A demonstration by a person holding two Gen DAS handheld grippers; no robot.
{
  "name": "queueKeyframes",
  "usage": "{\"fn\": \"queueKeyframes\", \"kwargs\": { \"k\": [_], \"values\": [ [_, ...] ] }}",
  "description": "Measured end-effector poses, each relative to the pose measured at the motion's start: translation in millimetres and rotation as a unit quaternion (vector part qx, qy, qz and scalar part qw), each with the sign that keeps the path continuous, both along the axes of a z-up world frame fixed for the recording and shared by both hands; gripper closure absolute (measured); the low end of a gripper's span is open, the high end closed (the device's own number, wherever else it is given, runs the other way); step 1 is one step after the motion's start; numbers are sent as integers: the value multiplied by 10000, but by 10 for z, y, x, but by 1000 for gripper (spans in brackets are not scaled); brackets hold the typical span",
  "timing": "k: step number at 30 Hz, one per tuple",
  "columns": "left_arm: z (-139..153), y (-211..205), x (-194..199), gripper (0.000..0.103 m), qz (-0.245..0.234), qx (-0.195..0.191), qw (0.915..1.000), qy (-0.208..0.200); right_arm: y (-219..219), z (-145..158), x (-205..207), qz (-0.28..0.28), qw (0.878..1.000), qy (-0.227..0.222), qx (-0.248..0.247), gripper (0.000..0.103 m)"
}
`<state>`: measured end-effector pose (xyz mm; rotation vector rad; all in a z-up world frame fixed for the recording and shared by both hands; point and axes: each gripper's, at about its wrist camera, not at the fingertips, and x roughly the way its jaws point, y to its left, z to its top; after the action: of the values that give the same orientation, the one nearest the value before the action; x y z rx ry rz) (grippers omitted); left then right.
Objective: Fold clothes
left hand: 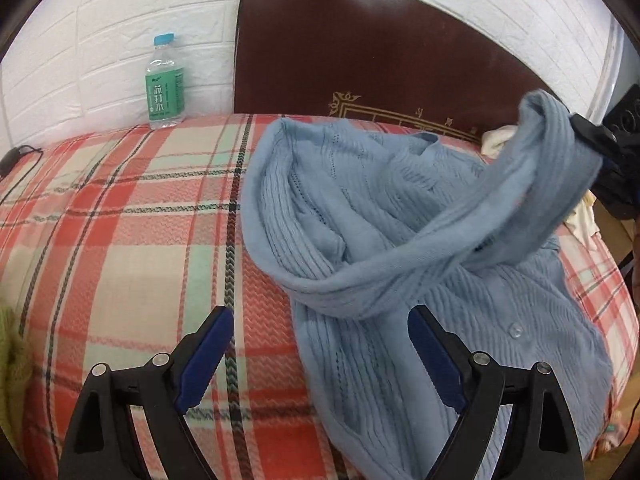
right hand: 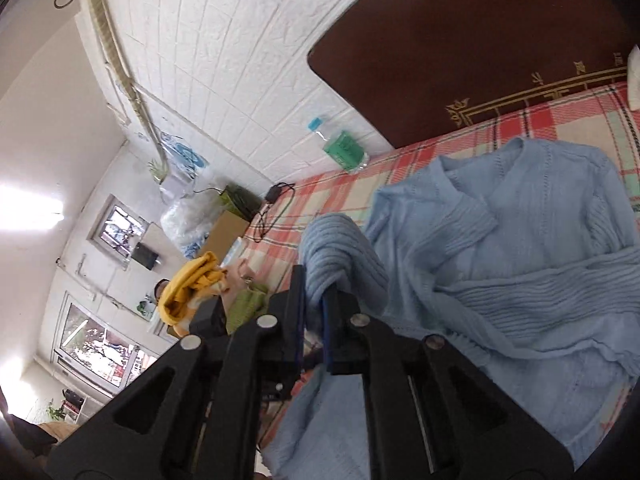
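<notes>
The cardigan (left hand: 400, 240) lies on the bed (left hand: 120, 220), water bottle (left hand: 164, 80) behind-left.

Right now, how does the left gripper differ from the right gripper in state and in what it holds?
The left gripper is open and holds nothing, while the right gripper is shut on the sleeve of the blue cardigan. The left gripper hovers low over the plaid bedsheet; the right gripper holds its sleeve lifted above the cardigan. Both have black frames with blue pads.

- A white brick wall (left hand: 120, 20) is standing behind the bed.
- A dark brown headboard (left hand: 360, 52) is leaning on it.
- Daylight is shining through a window (right hand: 100, 344).
- A checked blanket (left hand: 120, 220) is covering the bed.
</notes>
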<state>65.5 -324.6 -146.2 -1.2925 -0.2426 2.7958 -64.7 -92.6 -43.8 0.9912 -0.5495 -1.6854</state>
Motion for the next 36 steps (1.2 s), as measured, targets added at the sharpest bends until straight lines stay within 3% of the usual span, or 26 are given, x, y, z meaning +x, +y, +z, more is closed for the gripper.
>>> {"fn": "queueKeyframes", "kwargs": {
  "k": [10, 12, 14, 16, 19, 24, 25, 28, 31, 36],
  "values": [
    [58, -111, -297, 12, 190, -269, 9995, 34, 584, -407, -333, -755, 9939, -136, 798, 94],
    [85, -81, -388, 12, 224, -348, 9991, 51, 637, -520, -409, -936, 9896, -248, 1062, 81],
    [71, -91, -451, 12, 275, -298, 9992, 7, 698, -593, -425, -1109, 9856, -277, 1244, 56],
    [57, -102, -513, 12, 325, -248, 9992, -36, 717, -591, -354, -1095, 9850, -237, 1314, 52],
    [37, -114, -538, 12, 322, -92, 9994, -84, 639, -563, -116, -795, 9847, 78, 1552, 37],
    [-13, -80, -592, 12, 307, -93, 9993, -174, 231, -766, 84, -304, 9751, 290, 2178, 36],
    [-19, -69, -601, 12, 300, -106, 9993, -187, 151, -824, 72, -308, 9731, 254, 2267, 38],
    [-10, -78, -600, 12, 333, -140, 9992, -181, 109, -842, 34, -396, 9704, 413, 2348, 94],
    [34, -151, -559, 12, 405, -79, 9990, -141, 317, -642, -87, -619, 9792, 481, 1874, 94],
    [64, -268, -382, 12, 453, 204, 9987, -142, 773, -492, -325, -1269, 9803, 293, 1487, 96]
  ]
}}
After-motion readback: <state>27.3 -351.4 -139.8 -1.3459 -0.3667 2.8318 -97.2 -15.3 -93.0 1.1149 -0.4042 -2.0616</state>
